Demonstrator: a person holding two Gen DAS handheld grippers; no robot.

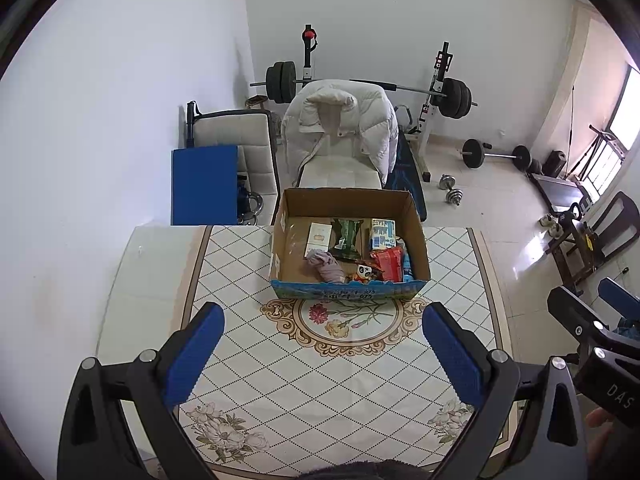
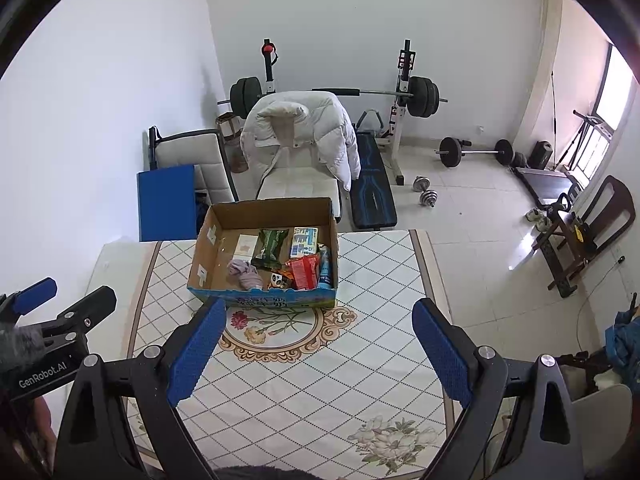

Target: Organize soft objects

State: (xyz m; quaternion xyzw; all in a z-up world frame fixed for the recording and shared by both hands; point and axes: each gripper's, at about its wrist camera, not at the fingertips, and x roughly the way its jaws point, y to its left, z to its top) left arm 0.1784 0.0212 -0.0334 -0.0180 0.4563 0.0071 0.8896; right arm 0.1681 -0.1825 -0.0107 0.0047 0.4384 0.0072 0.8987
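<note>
Item: cardboard box (image 1: 350,248), open-topped, standing on the far half of the patterned table (image 1: 320,380), at 12 o'clock from our left gripper (image 1: 322,344) and at about 11 o'clock from our right gripper (image 2: 318,344).

Contents, soft: one bunched mauve cloth (image 1: 326,267), lying against the near wall of the box at its left-centre. Its long axis runs roughly from 10 to 4 o'clock in the left wrist view. Just to its right, a small panda toy (image 1: 363,271); we cannot tell whether it is plush or hard.

Contents, other: white carton (image 1: 319,239), green packet (image 1: 347,238), blue-and-white milk carton (image 1: 382,233), red packet (image 1: 389,264), blue tube (image 1: 406,266) against the right wall.

Tools: both grippers are spread wide with nothing between the blue pads (image 1: 196,356), held above the near half of the table, well apart from the box. The right gripper shows in the left view at 3 o'clock.

Governing relation: the cloth sits nearly dead ahead of our left gripper and off to the left of our right, so we judge the left the nearer and straighter reach. A descent over the near wall, fingers set across the cloth's long axis, seems the likely approach.

Beyond the table: a chair draped with a white puffer jacket (image 1: 340,128), a barbell rack (image 1: 436,88).
</note>
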